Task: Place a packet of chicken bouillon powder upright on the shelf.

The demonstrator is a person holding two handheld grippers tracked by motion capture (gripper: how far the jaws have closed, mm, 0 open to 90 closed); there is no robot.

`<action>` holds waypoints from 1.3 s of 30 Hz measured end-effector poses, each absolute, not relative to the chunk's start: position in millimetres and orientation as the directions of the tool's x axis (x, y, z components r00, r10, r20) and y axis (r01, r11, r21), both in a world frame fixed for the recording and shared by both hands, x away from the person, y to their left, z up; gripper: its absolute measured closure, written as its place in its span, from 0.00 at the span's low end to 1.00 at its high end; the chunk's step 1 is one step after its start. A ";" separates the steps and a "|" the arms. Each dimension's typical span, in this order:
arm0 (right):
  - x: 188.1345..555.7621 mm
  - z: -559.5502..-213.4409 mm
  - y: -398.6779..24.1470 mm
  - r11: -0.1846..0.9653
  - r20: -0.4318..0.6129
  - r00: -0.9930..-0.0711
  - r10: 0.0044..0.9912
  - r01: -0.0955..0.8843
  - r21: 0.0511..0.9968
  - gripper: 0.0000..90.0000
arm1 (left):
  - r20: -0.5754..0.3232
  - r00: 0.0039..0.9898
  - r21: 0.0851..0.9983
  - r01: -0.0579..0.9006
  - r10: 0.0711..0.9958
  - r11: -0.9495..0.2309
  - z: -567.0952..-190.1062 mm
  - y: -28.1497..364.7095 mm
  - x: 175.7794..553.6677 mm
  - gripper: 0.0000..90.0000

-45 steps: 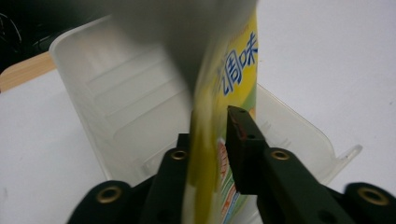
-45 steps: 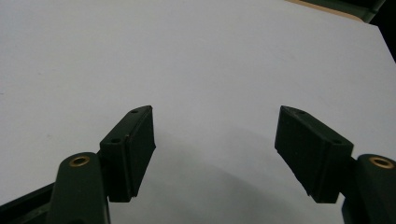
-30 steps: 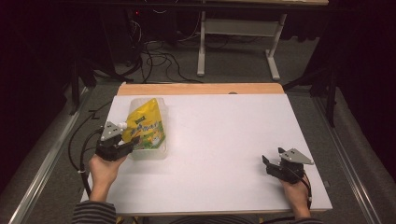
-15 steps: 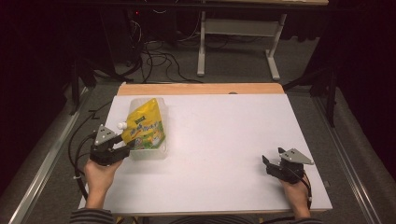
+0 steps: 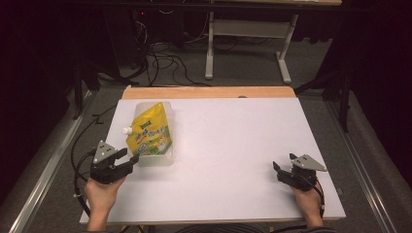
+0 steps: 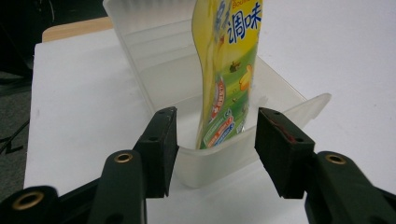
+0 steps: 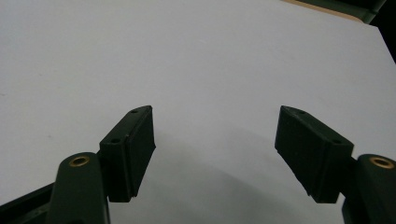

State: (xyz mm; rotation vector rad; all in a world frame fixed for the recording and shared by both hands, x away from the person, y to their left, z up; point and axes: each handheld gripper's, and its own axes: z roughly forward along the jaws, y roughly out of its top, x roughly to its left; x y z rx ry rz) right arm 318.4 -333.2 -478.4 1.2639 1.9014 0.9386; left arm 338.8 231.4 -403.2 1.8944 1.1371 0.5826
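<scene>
Now that the left tongs (image 5: 127,163) have just been opening and have drawn back, the yellow pouch (image 5: 150,132) rests released inside the clear tray (image 5: 167,160) at the counter's (image 5: 233,145) left. Right tongs (image 5: 281,170) sit apart, empty.

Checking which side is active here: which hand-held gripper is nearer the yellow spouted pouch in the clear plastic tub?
Left. The left hand-held gripper sits at the tub's near corner, jaws open, just short of the pouch. The right hand-held gripper rests far across the table.

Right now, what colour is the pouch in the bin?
Yellow pouch, green print; clearest in the left gripper view.
</scene>
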 end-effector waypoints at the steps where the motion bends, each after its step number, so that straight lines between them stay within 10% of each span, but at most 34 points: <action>1: 318.3 -478.3 -333.4 0.277 -0.135 -0.315 0.939 0.465 0.841 0.32 | -0.026 0.482 0.838 0.489 0.876 -0.244 -403.1 230.6 337.5 0.54; 39: 319.2 -478.5 -333.1 0.275 -0.130 -0.316 0.940 0.474 0.836 0.33 | -0.029 0.605 0.842 0.444 0.796 -0.307 -410.9 175.2 318.1 0.51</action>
